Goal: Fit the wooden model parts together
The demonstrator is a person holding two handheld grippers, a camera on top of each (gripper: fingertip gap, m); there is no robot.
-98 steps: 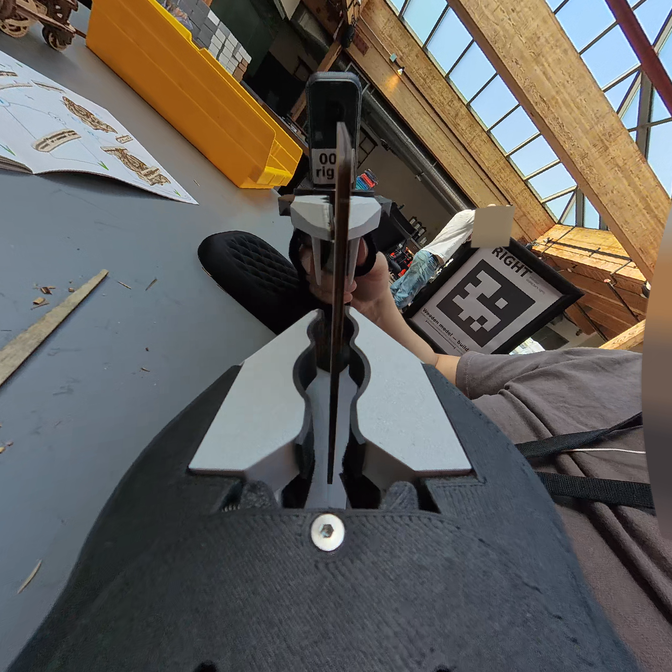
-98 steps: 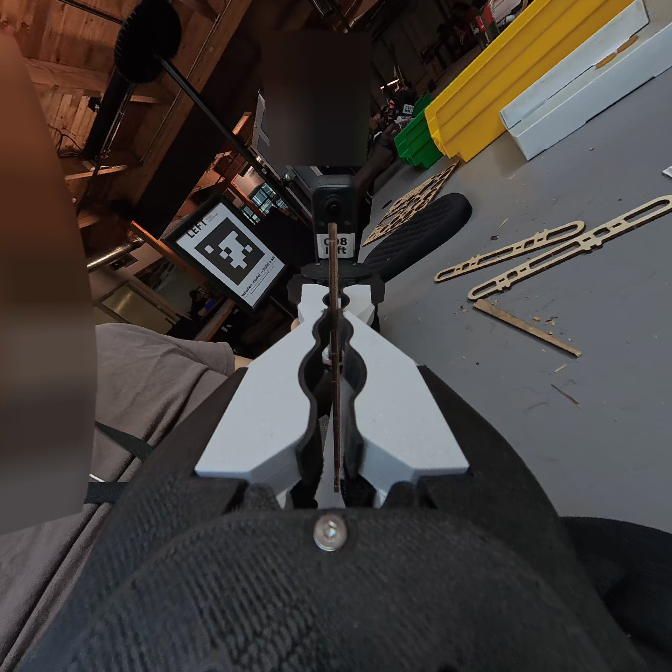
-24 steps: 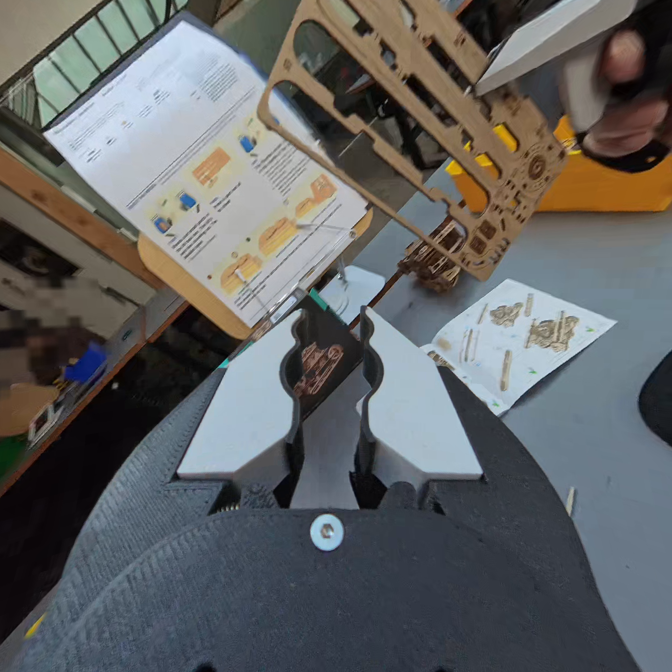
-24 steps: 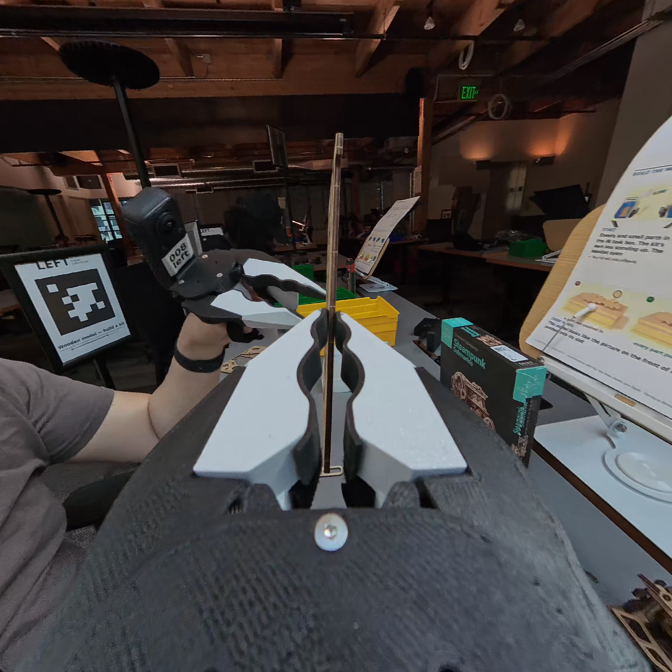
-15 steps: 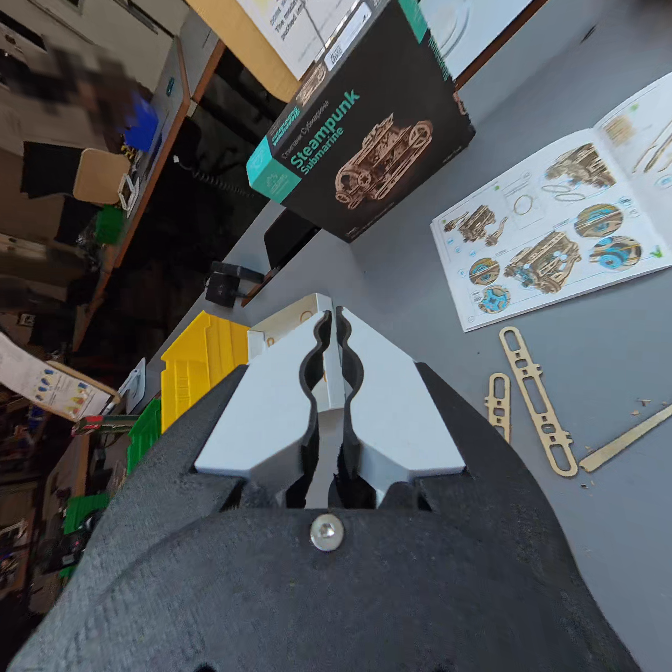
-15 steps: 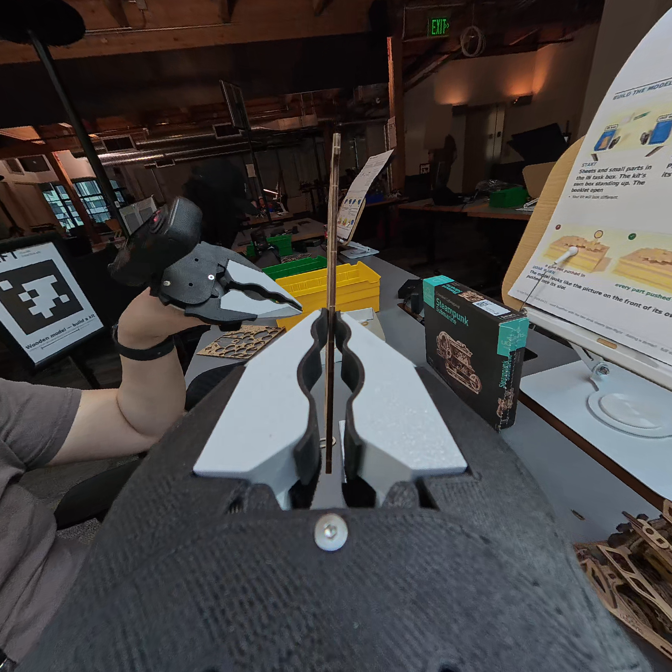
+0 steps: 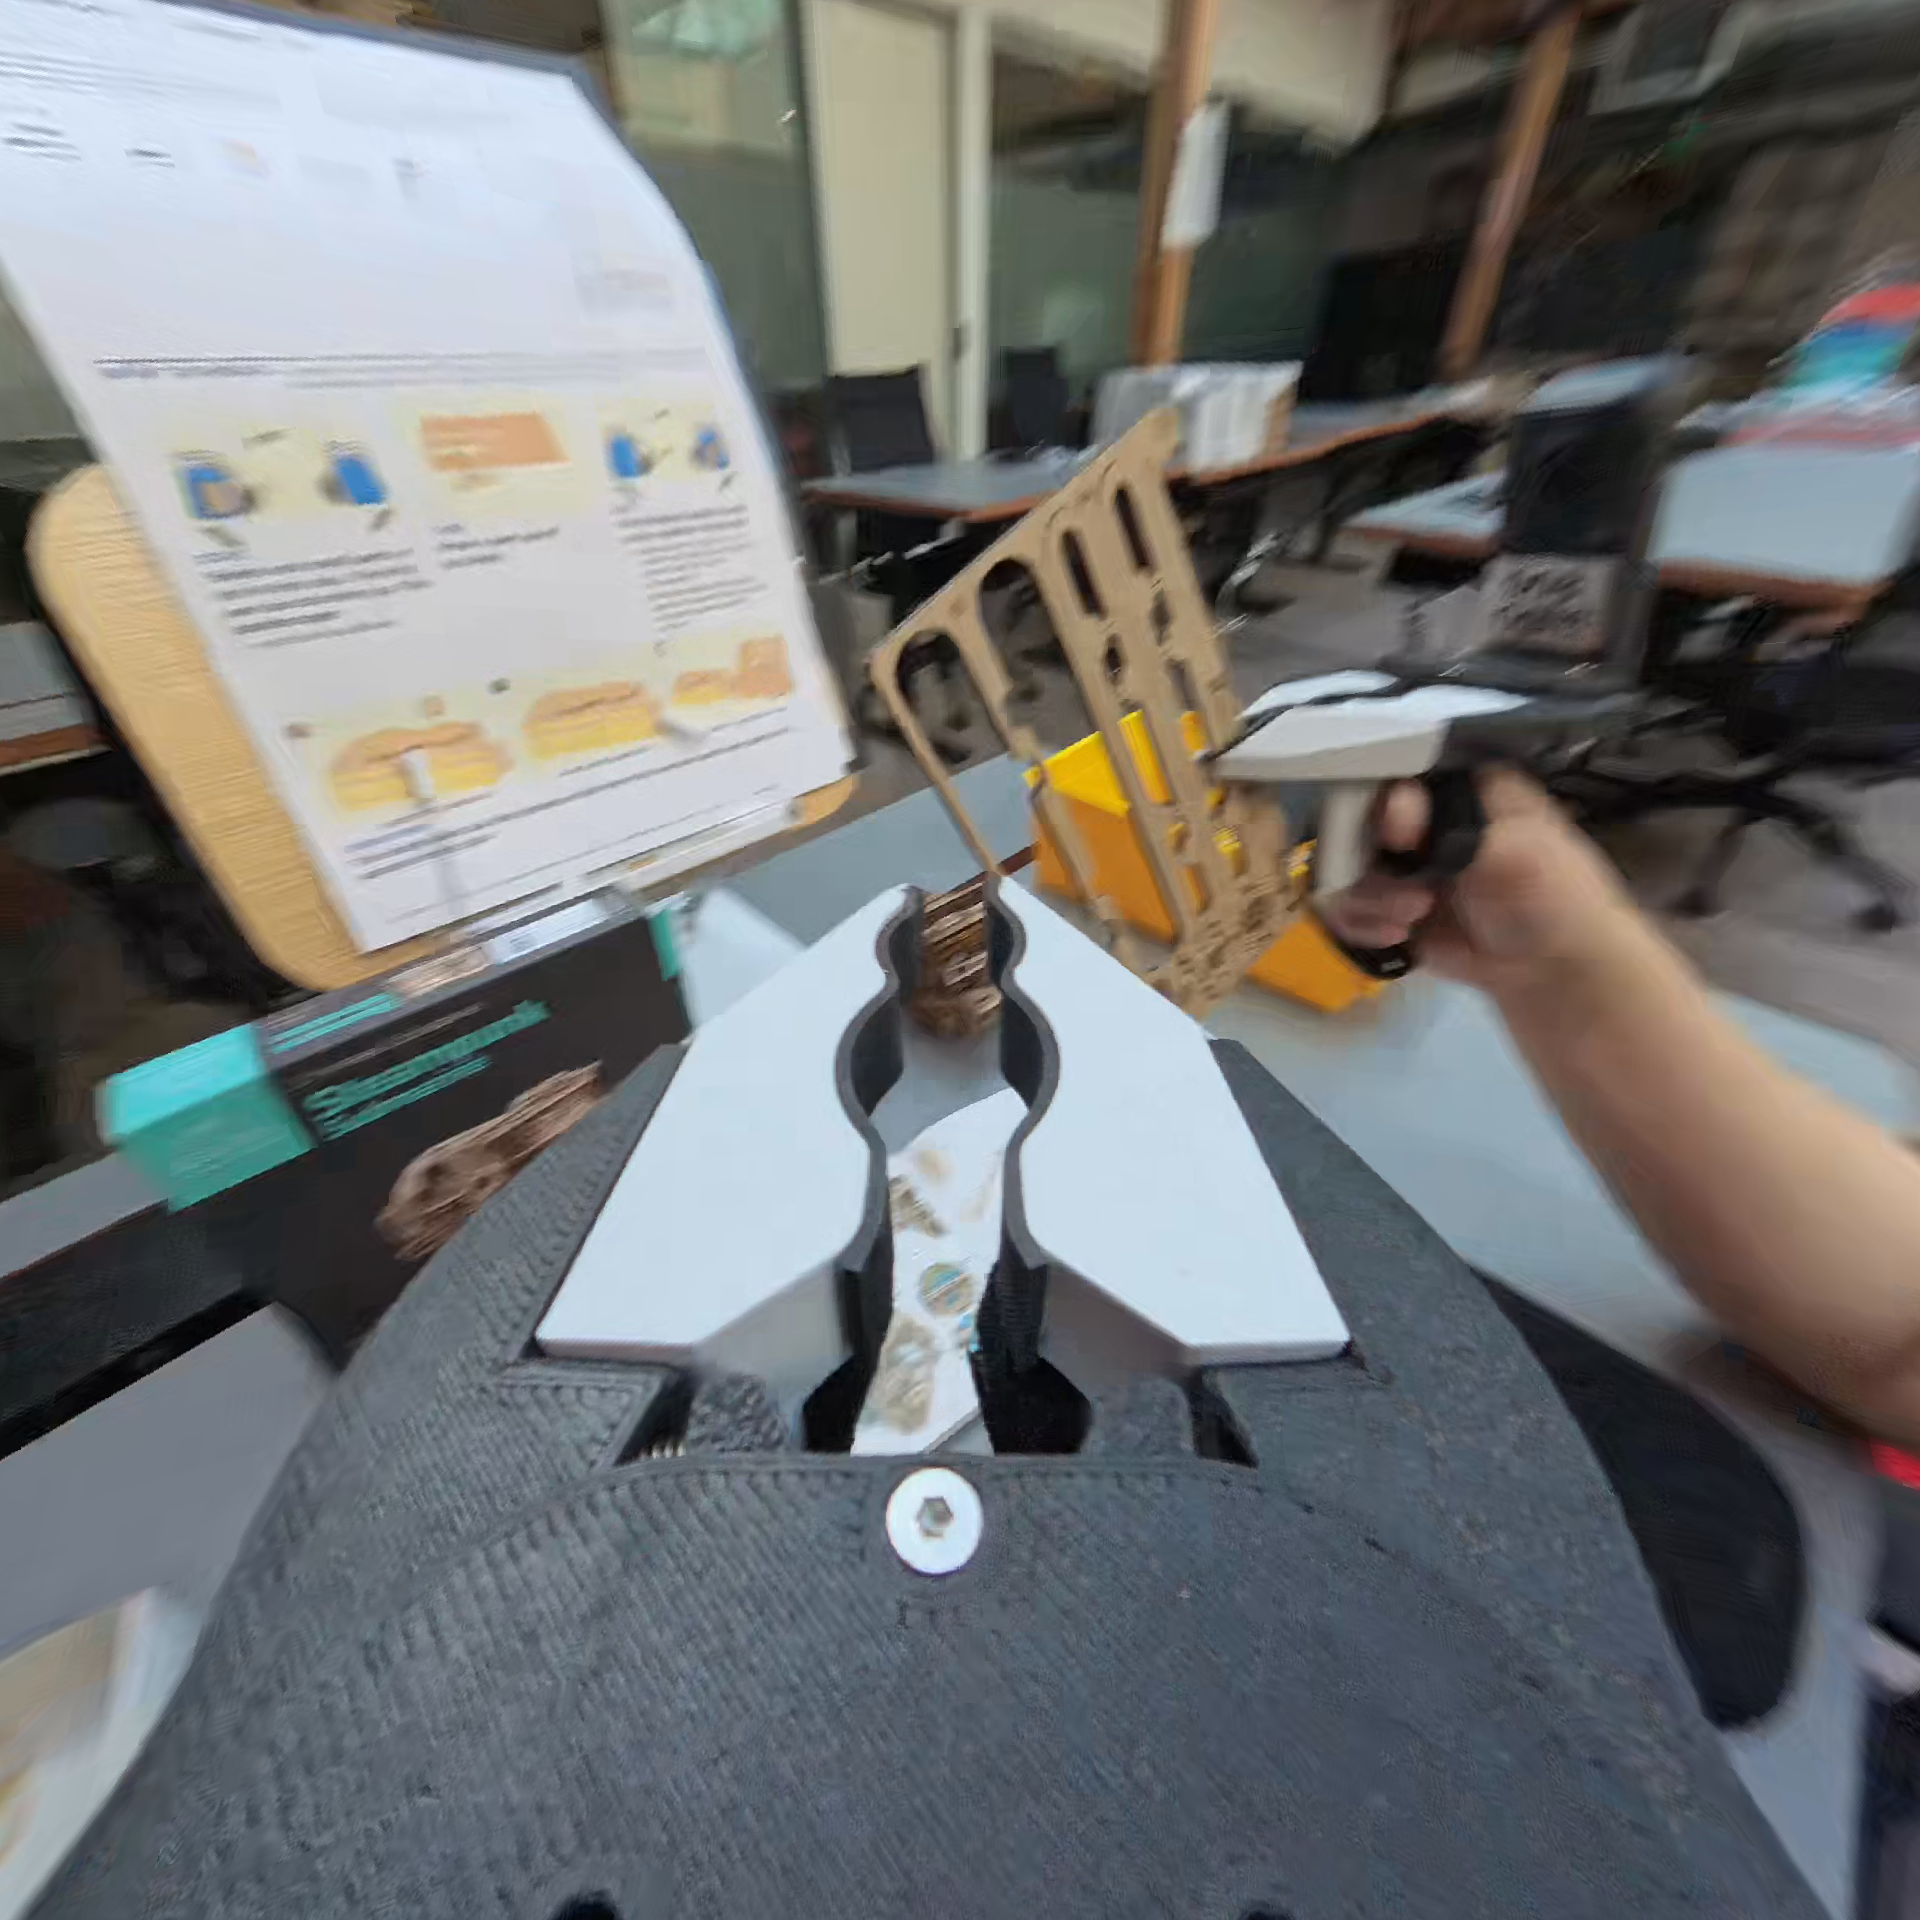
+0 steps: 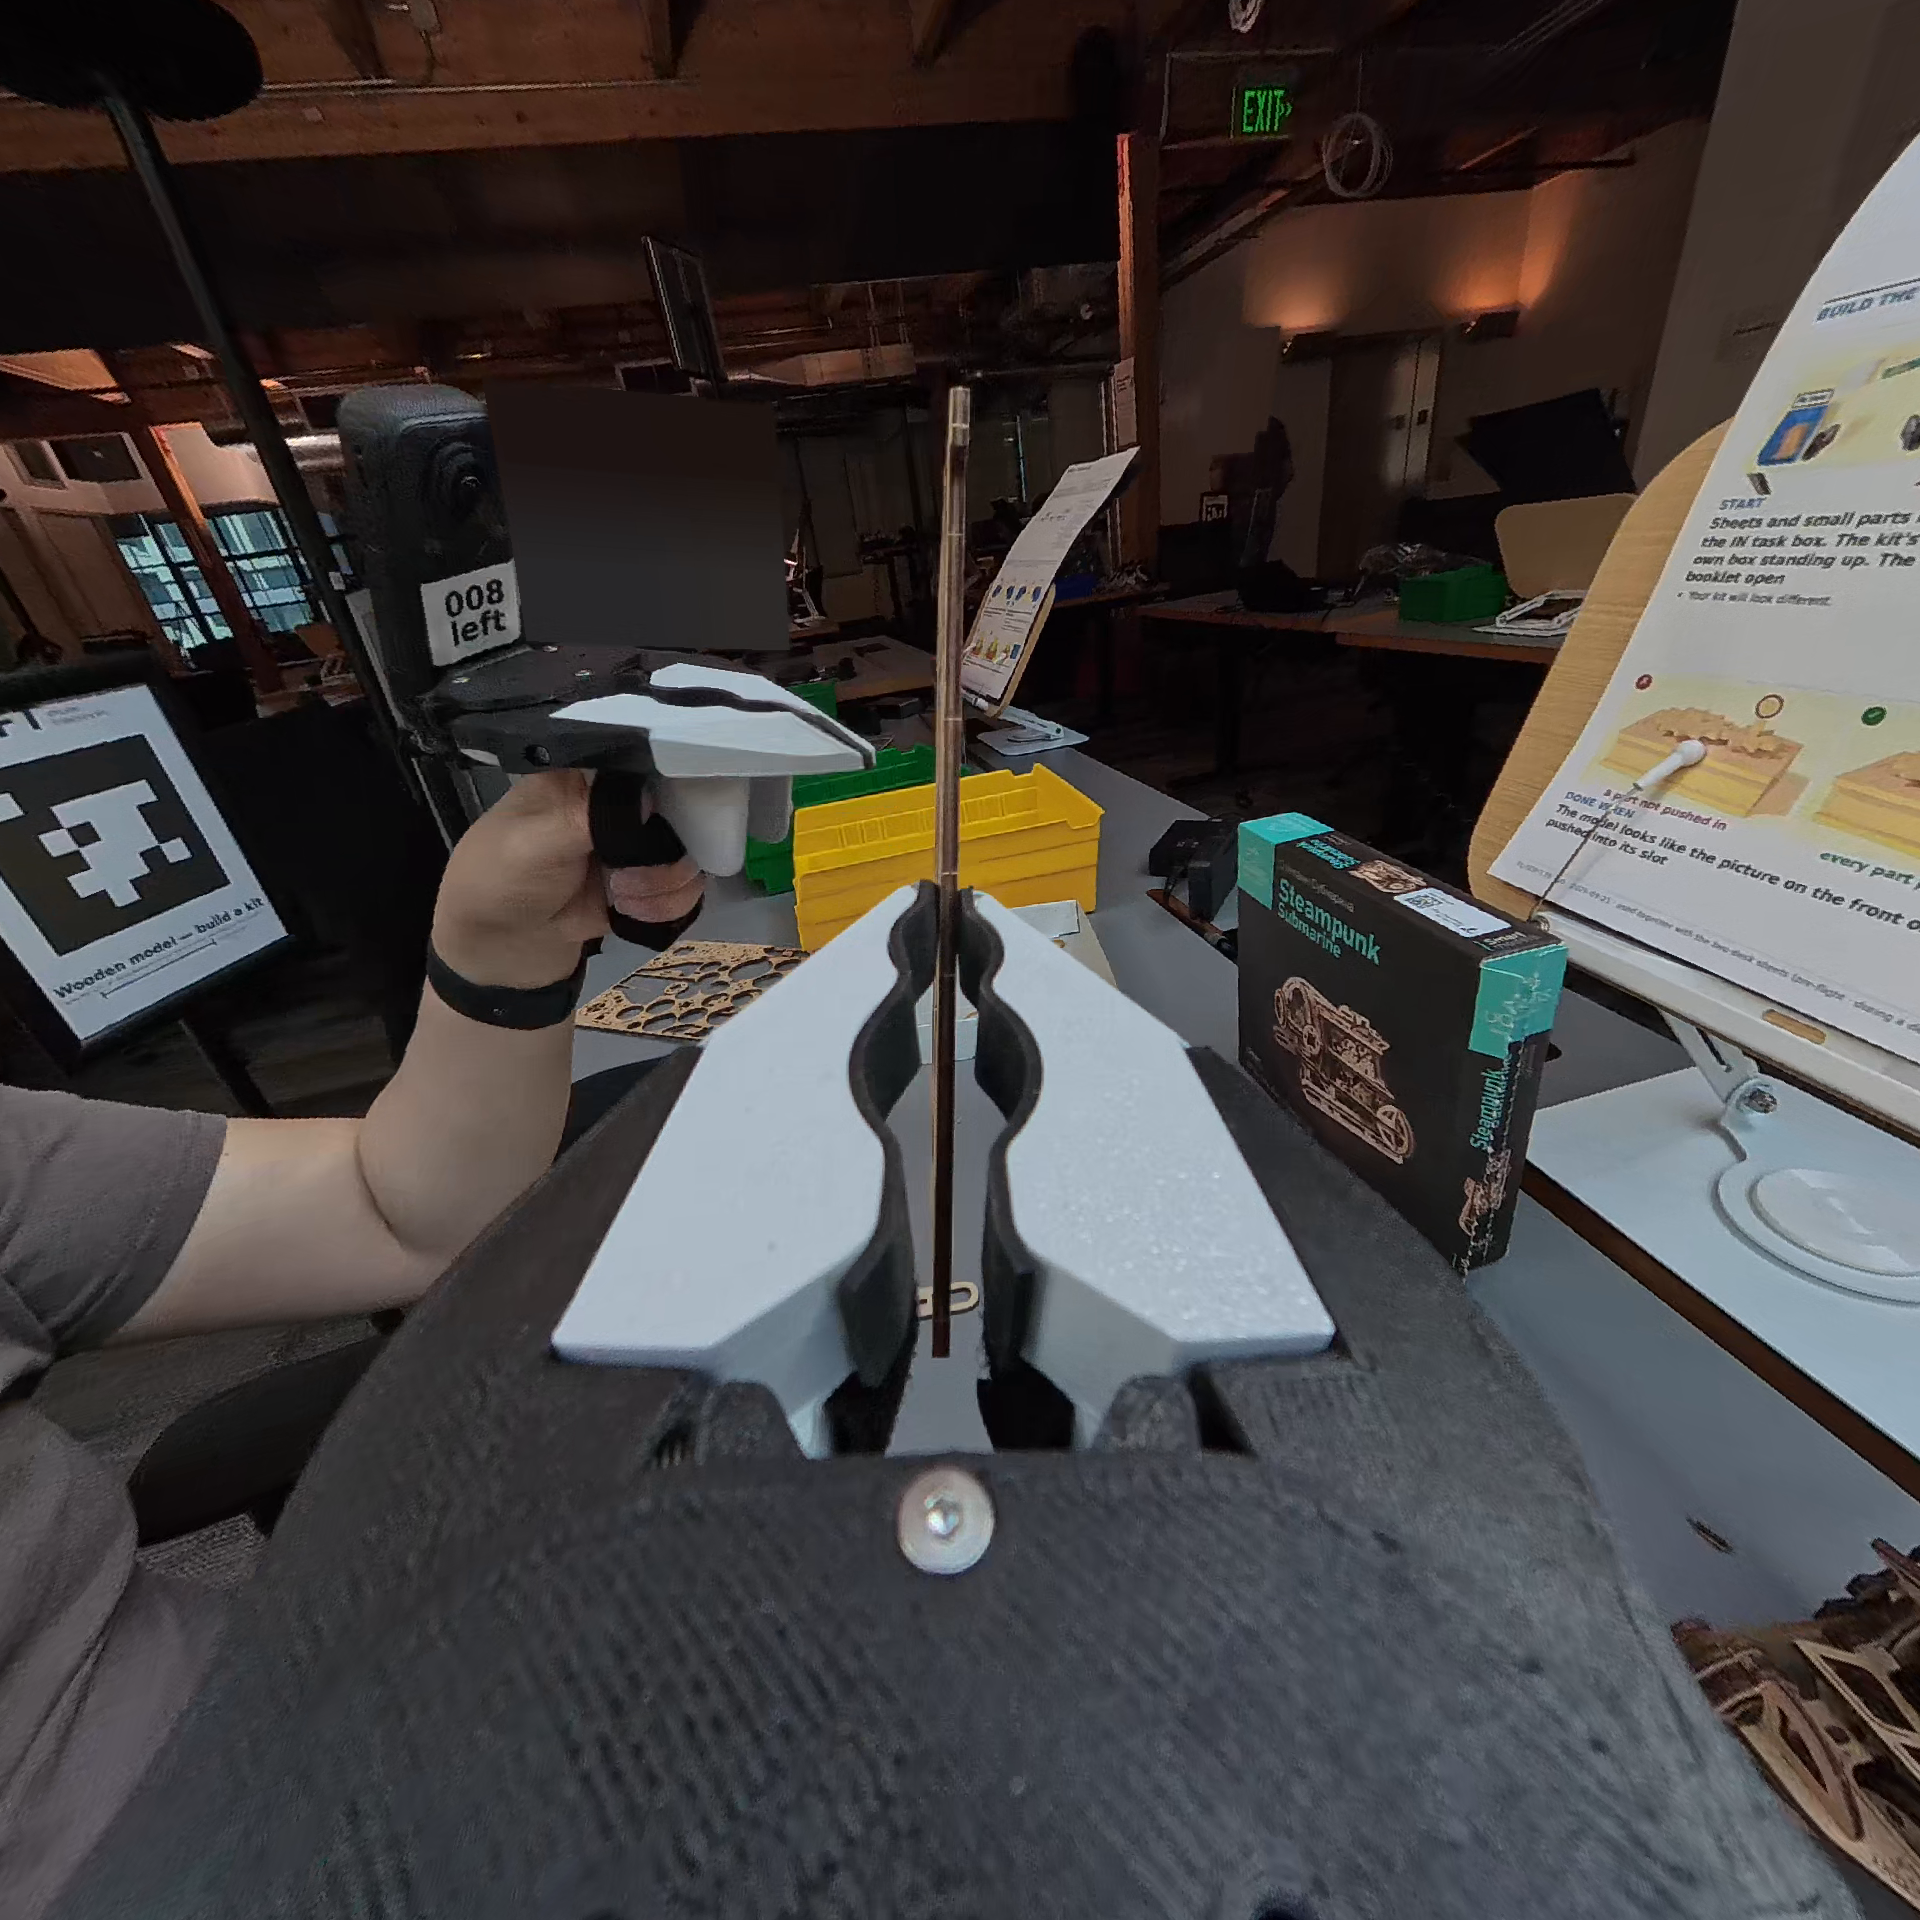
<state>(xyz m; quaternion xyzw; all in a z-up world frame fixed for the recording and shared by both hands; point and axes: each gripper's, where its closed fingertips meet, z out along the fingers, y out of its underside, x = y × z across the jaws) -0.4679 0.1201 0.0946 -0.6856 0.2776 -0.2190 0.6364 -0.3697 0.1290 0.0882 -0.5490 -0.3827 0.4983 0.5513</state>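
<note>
Plywood sheet stands edge-up in your right gripper, clamped above the worktop; your left gripper hangs empty, jaws narrowly parted. Next, likely, press a part free.

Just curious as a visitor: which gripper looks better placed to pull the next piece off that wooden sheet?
Probably the left gripper: it's open and empty, while the right gripper is clamped on the wooden sheet, steadying it.
</note>
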